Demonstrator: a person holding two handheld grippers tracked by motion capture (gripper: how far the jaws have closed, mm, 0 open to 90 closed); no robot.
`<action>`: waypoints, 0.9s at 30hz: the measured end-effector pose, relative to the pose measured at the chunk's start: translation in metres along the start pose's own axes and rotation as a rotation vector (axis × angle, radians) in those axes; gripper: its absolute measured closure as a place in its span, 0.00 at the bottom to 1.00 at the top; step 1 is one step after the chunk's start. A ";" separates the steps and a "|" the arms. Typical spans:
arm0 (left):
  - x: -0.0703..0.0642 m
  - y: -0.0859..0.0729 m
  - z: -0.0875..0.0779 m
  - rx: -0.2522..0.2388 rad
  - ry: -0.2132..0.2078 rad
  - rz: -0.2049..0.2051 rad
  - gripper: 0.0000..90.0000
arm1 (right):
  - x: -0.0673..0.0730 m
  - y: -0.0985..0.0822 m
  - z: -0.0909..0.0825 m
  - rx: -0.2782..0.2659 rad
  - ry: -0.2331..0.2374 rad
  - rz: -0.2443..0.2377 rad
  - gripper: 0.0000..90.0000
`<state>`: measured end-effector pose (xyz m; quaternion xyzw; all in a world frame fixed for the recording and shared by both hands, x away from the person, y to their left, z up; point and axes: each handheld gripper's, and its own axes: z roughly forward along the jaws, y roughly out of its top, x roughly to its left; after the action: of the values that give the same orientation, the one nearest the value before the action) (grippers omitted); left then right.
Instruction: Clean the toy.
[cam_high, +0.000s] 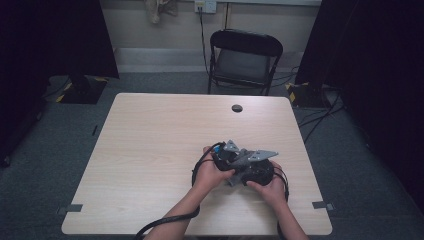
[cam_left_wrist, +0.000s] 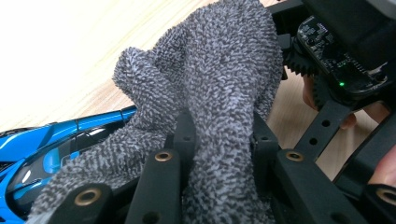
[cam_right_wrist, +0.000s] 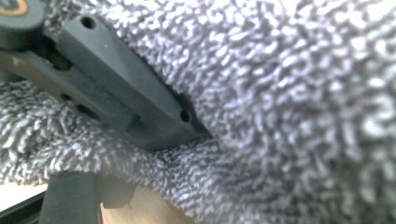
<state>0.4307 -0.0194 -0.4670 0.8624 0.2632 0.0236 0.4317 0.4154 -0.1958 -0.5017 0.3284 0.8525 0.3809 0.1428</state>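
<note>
A grey terry cloth (cam_left_wrist: 210, 70) bunches up between the two black jaws of my left gripper (cam_left_wrist: 224, 135), which is shut on a fold of it. A shiny blue toy car (cam_left_wrist: 42, 140) lies under the cloth's lower left edge. The right gripper's body (cam_left_wrist: 345, 60), with a green light on its board, sits close at the upper right. In the high view both hands hold the left gripper (cam_high: 226, 156) and the right gripper (cam_high: 257, 170) pressed together on the table. The right gripper view is very close on the cloth (cam_right_wrist: 303, 93), with a grey jaw (cam_right_wrist: 126, 93) dug into it; its own pads are hidden.
The light wooden table (cam_high: 150, 140) has a round dark hole (cam_high: 237, 108) near its far edge. A black folding chair (cam_high: 245, 55) stands behind the table. Cables trail from both grippers off the near edge.
</note>
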 end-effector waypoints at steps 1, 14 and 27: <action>0.000 0.000 0.000 -0.001 -0.002 0.001 0.79 | 0.000 0.000 0.000 0.000 0.000 0.000 0.27; 0.004 0.003 -0.001 0.016 0.000 0.008 0.79 | 0.000 0.000 0.000 0.000 0.000 0.002 0.27; 0.018 0.007 -0.009 0.002 0.048 -0.039 0.79 | 0.000 0.000 0.000 -0.001 0.001 0.002 0.27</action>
<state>0.4467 -0.0079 -0.4600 0.8567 0.2902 0.0358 0.4249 0.4156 -0.1960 -0.5017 0.3291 0.8520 0.3815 0.1419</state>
